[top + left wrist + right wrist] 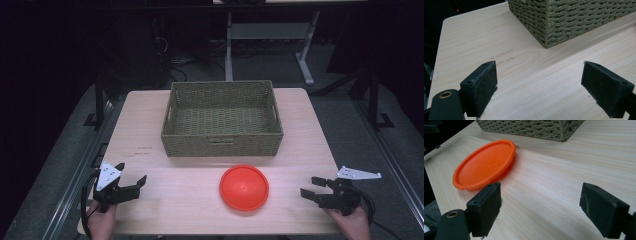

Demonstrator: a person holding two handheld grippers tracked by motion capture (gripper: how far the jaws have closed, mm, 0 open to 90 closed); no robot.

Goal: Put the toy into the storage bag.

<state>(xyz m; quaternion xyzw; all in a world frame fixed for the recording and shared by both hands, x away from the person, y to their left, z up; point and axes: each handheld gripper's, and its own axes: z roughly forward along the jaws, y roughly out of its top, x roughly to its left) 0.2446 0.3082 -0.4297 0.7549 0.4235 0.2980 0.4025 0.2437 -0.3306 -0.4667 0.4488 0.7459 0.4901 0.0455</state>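
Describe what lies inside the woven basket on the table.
The woven basket looks empty: its woven floor shows bare in the high view. The strip just behind its near wall is hidden. The orange plate lies outside, in front.

Basket sat on the table, toward its far edge. Plate lay just before it, near-centre. Left gripper and right gripper flanked the plate, well apart.

Legible text/labels/brands/nos.: none. Desk: two short dark marks approx 9 o'clock of the basket, too small and faint to read; also seen in left gripper view, still illegible.
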